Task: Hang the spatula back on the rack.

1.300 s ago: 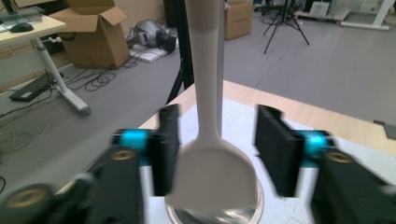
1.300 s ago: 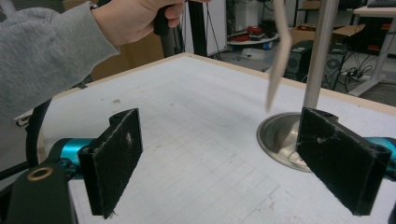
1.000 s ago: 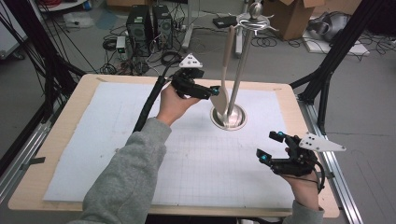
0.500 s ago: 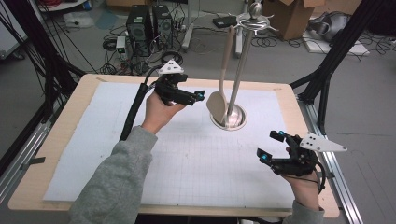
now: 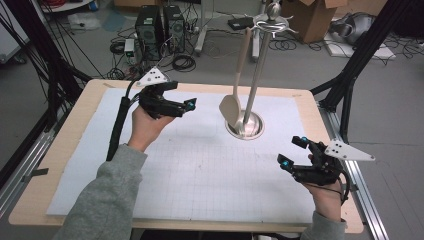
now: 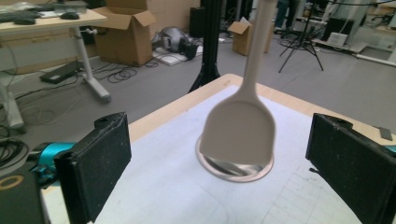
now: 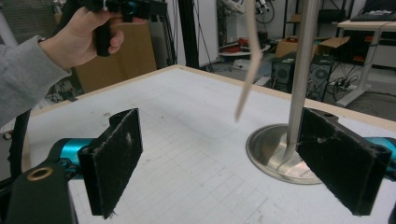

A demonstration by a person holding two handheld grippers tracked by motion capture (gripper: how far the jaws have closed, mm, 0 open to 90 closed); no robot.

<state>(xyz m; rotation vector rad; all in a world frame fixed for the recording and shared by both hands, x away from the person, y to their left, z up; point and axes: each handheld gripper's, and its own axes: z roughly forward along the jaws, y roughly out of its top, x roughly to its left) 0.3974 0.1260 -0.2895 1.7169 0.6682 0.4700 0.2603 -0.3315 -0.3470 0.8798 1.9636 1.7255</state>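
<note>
Left gripper (image 5: 186, 105) raised at arm's length, jaws wide apart, right gripper (image 5: 292, 152) low, jaws spread, empty

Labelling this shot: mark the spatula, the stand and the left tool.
spatula (image 6: 239, 123), left gripper view, on its blade.
stand (image 5: 257, 75), high view, on its pole.
left tool (image 5: 186, 106), high view, between its fingertips.

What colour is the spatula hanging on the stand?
Beige, the spatula shows best in the left gripper view.

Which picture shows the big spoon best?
The left gripper view: the spoon hangs close up, its flat face toward the camera. The high view shows the whole spoon on the stand, though small. The right gripper view shows it edge-on.
</note>
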